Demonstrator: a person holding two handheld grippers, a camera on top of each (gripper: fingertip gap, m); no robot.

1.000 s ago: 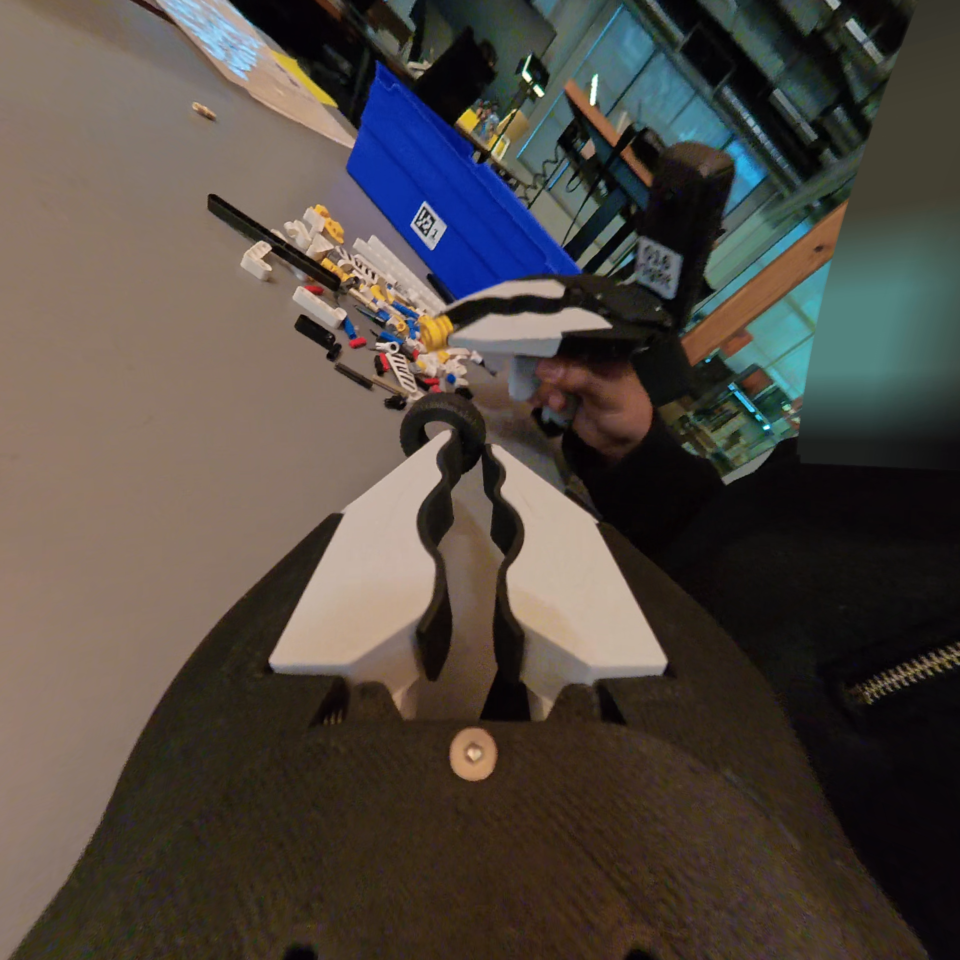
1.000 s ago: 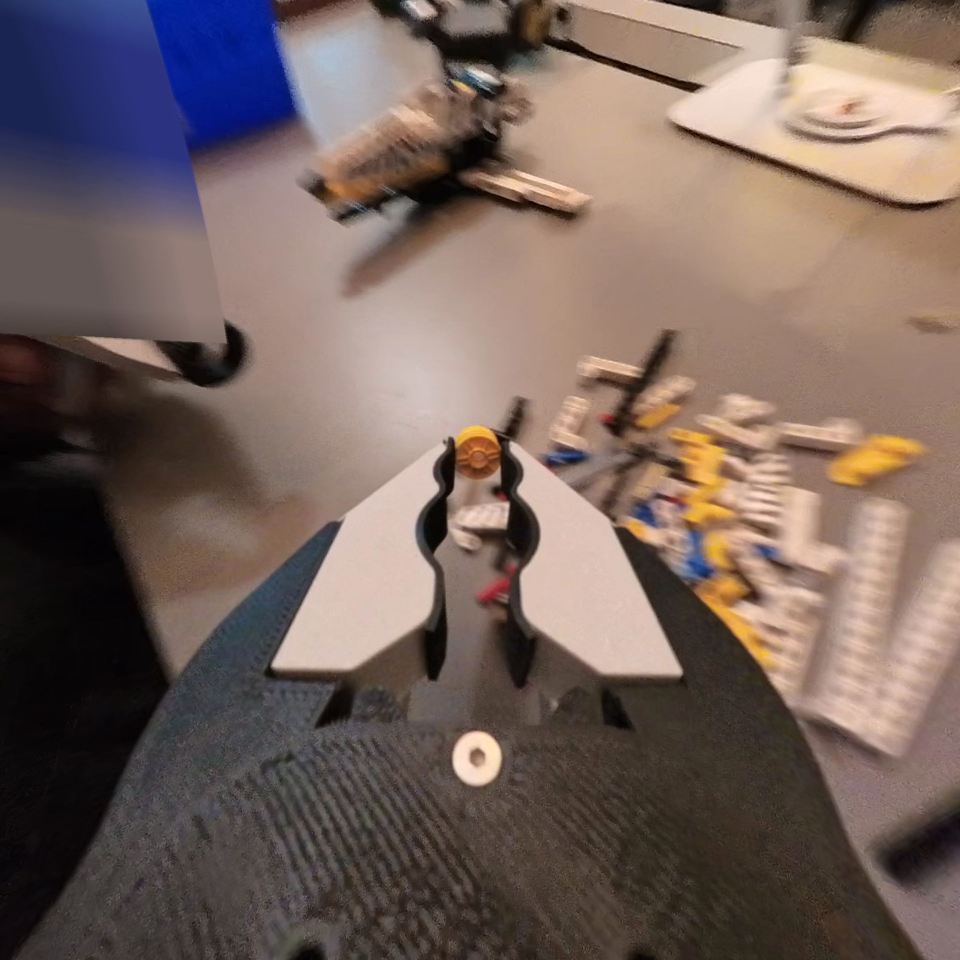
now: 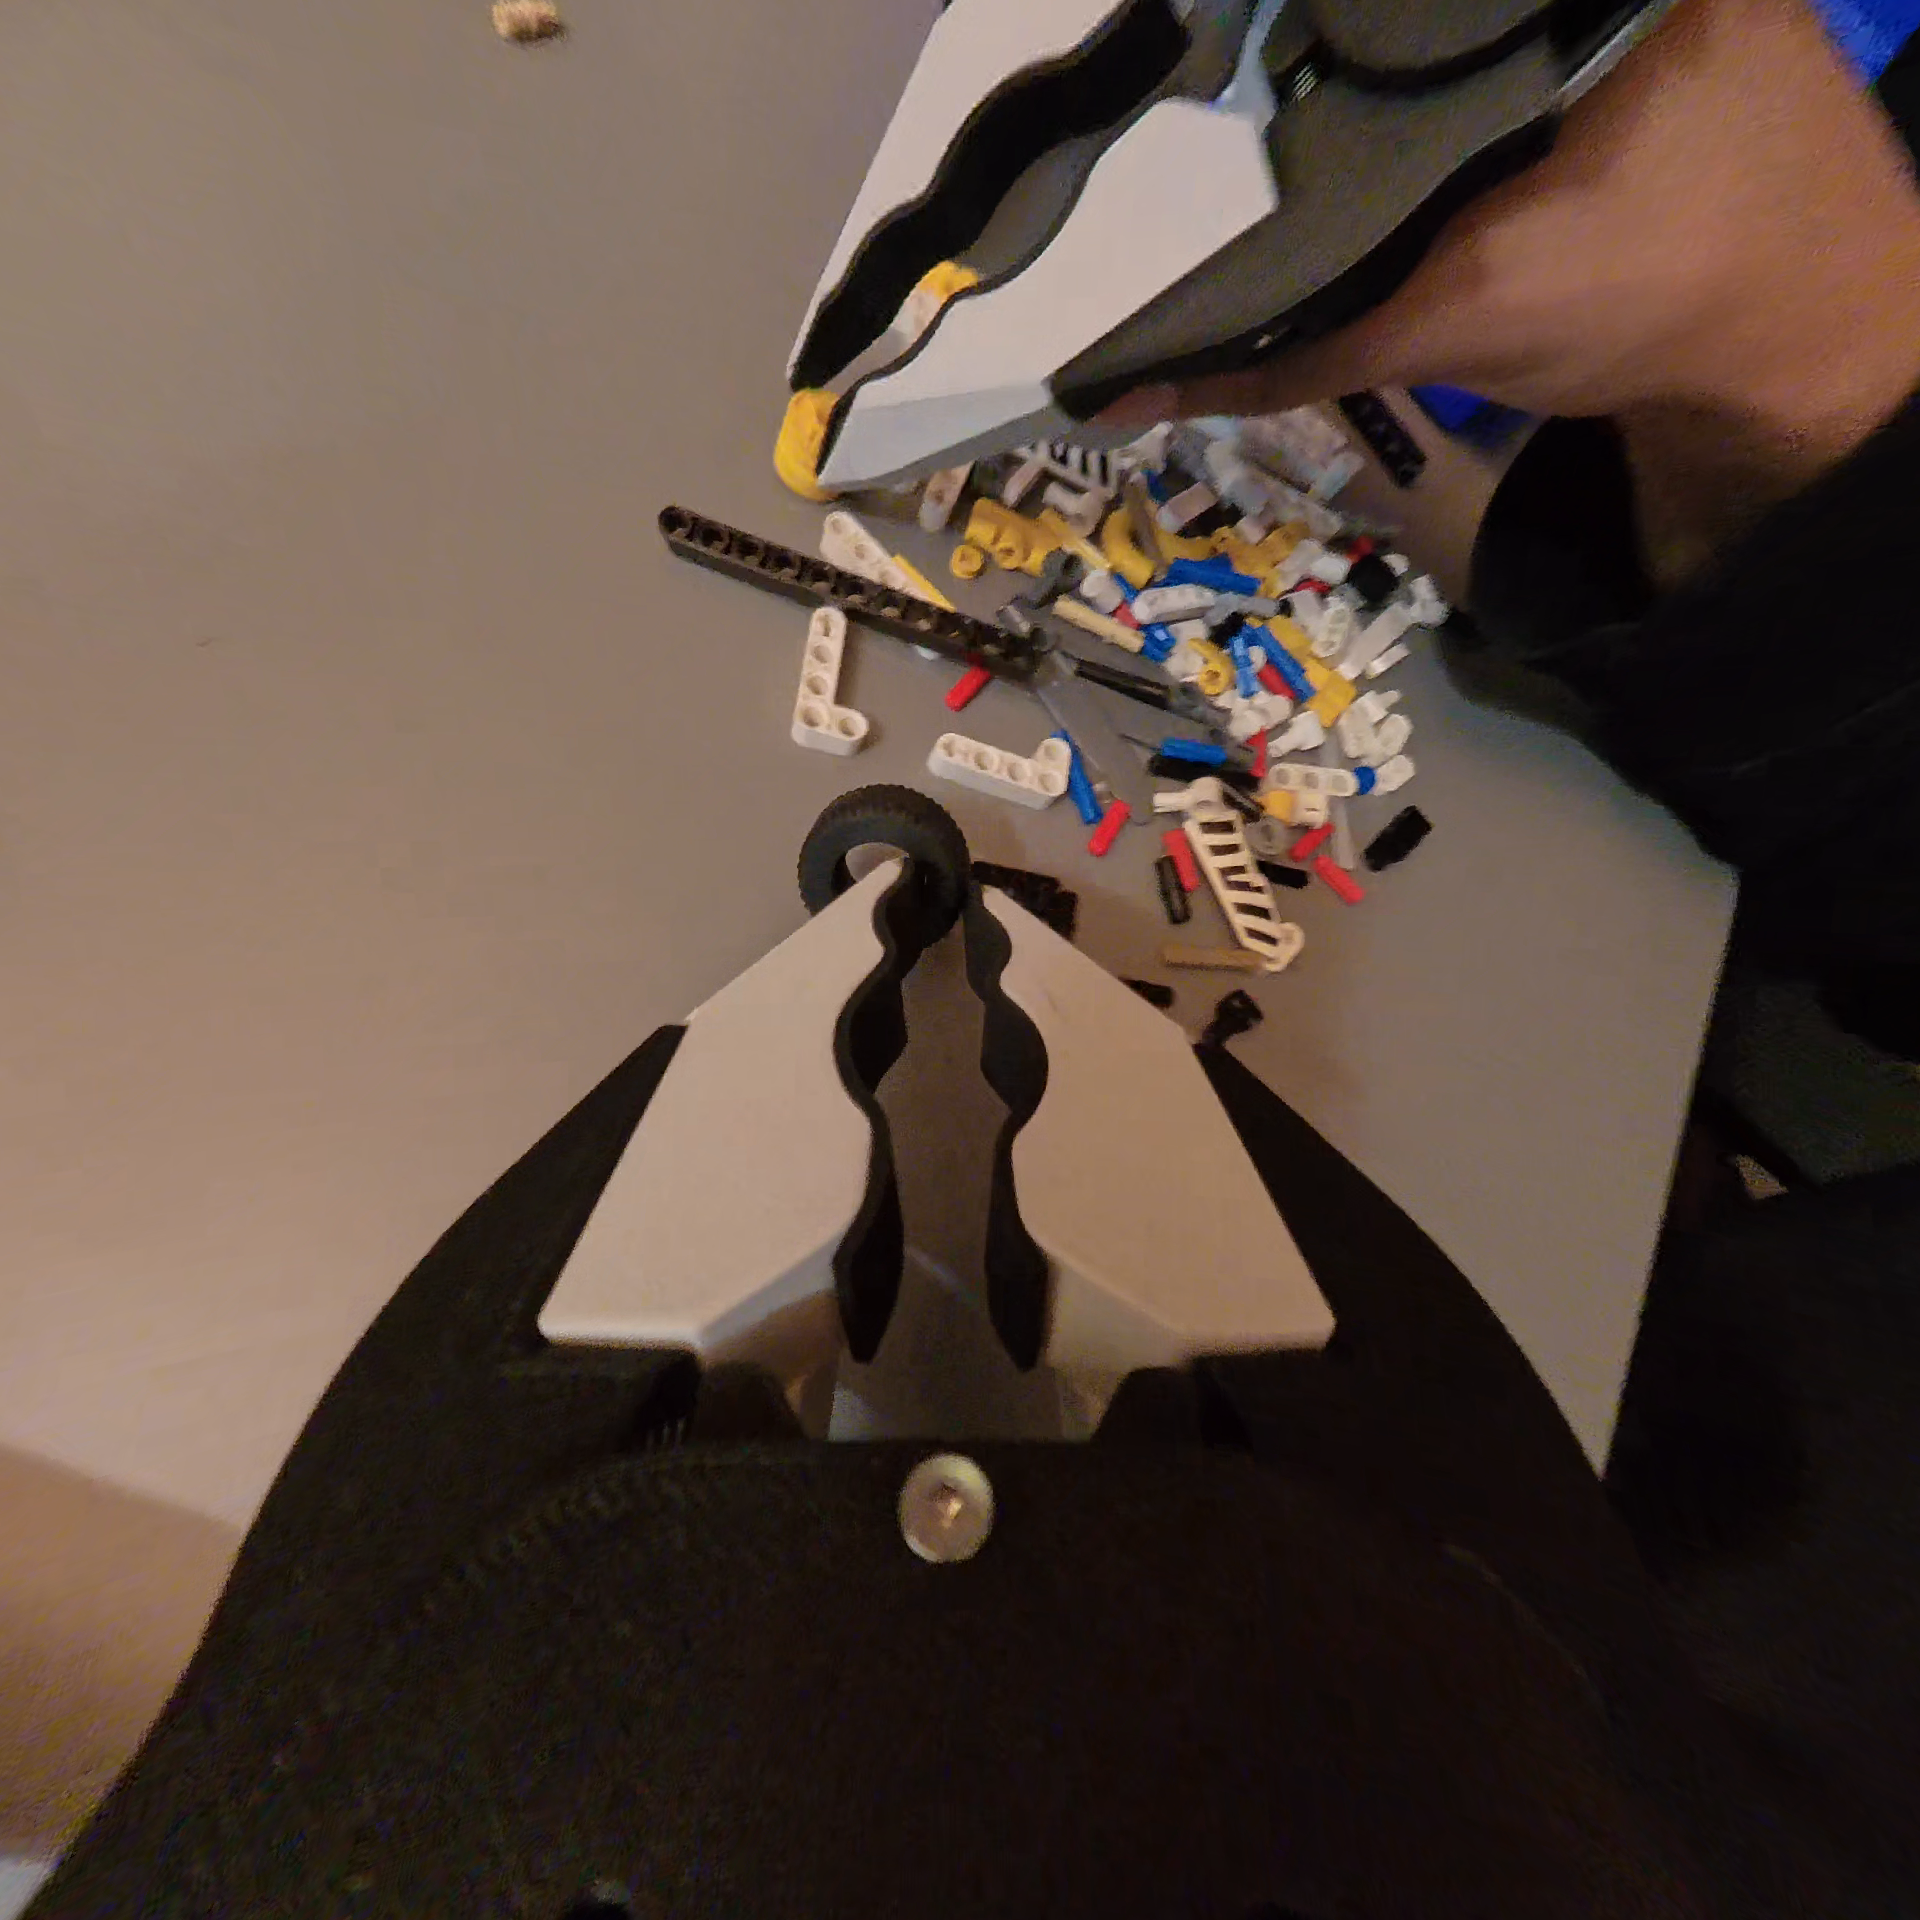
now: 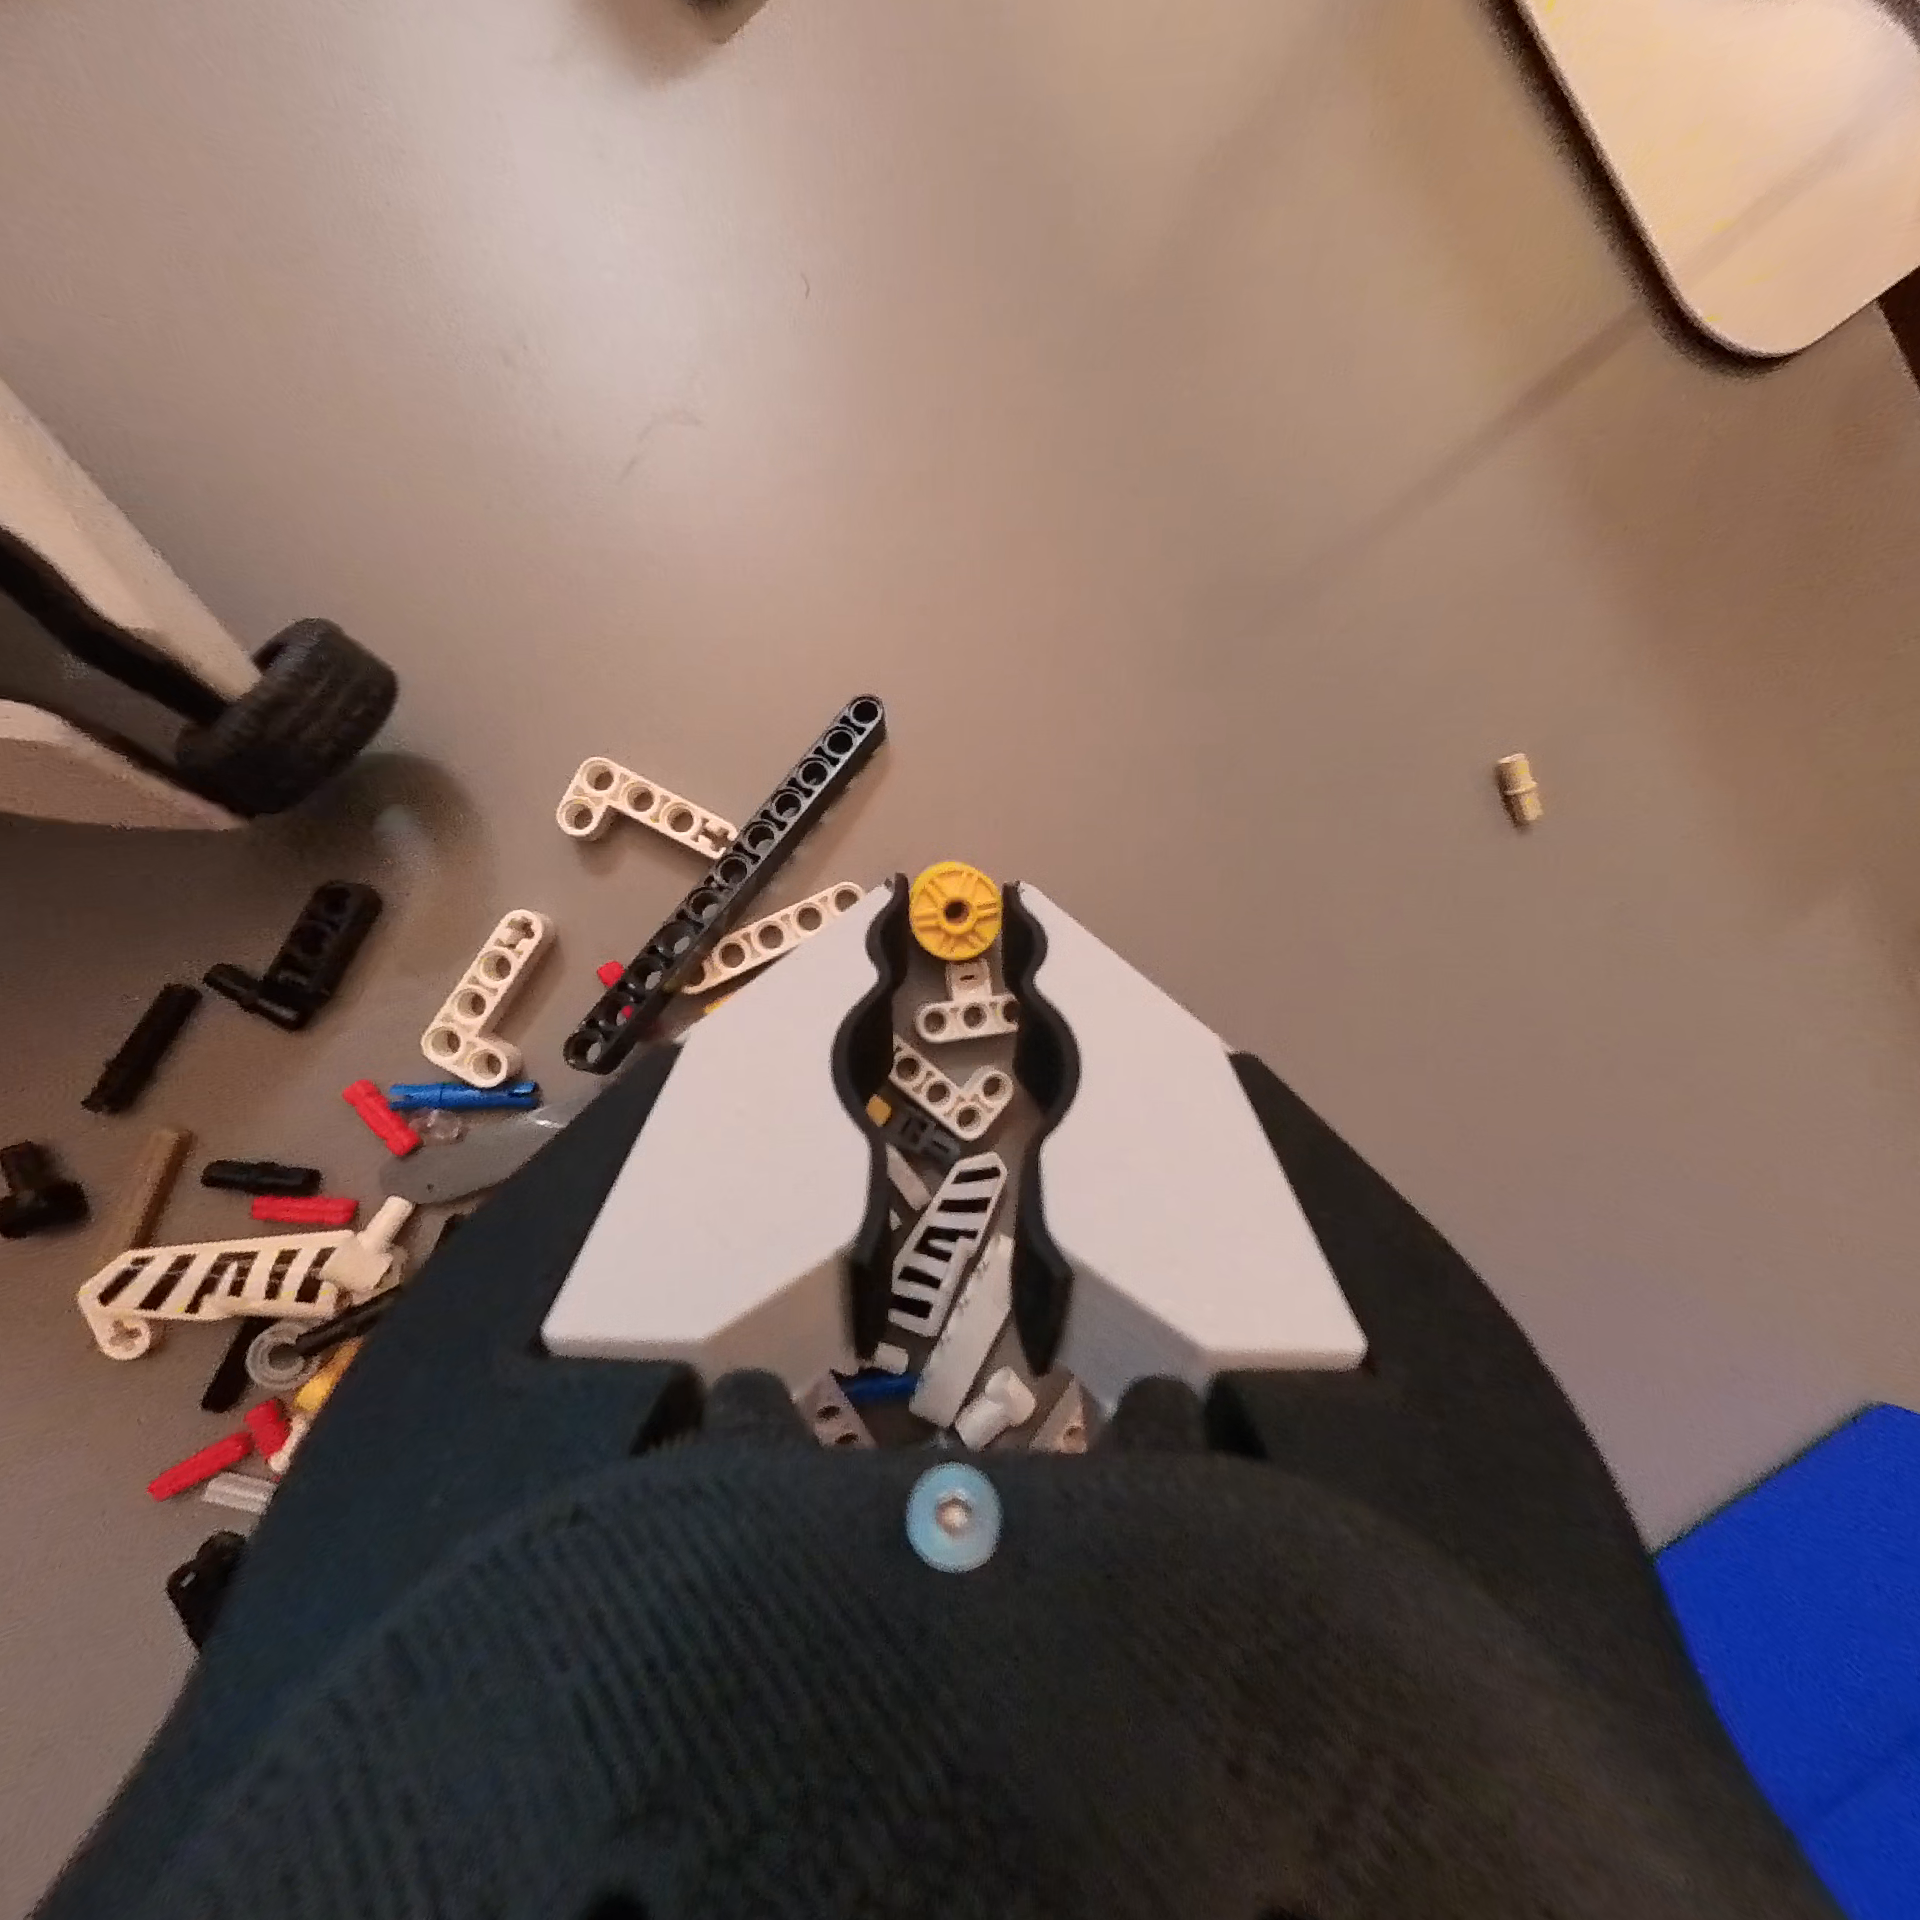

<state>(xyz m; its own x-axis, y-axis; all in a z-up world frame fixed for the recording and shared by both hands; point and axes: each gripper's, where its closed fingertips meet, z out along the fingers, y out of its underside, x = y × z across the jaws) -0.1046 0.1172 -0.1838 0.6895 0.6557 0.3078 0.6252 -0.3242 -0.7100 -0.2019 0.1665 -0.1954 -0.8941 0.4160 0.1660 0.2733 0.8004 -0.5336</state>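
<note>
The left gripper (image 3: 925, 883) is clenched on a small black rubber tyre (image 3: 883, 847), one fingertip poking through its hole, at the centre of the left wrist view. The right gripper (image 4: 956, 904) pinches a round yellow plastic wheel hub (image 4: 954, 907) between both pads at the centre of its own view; in the left view it hangs in the upper right. Below both, on the grey bench (image 4: 1143, 416), lies a heap of white, blue, red and yellow plastic building pieces (image 3: 1195, 665), with a long black holed beam (image 4: 727, 883) at its edge.
</note>
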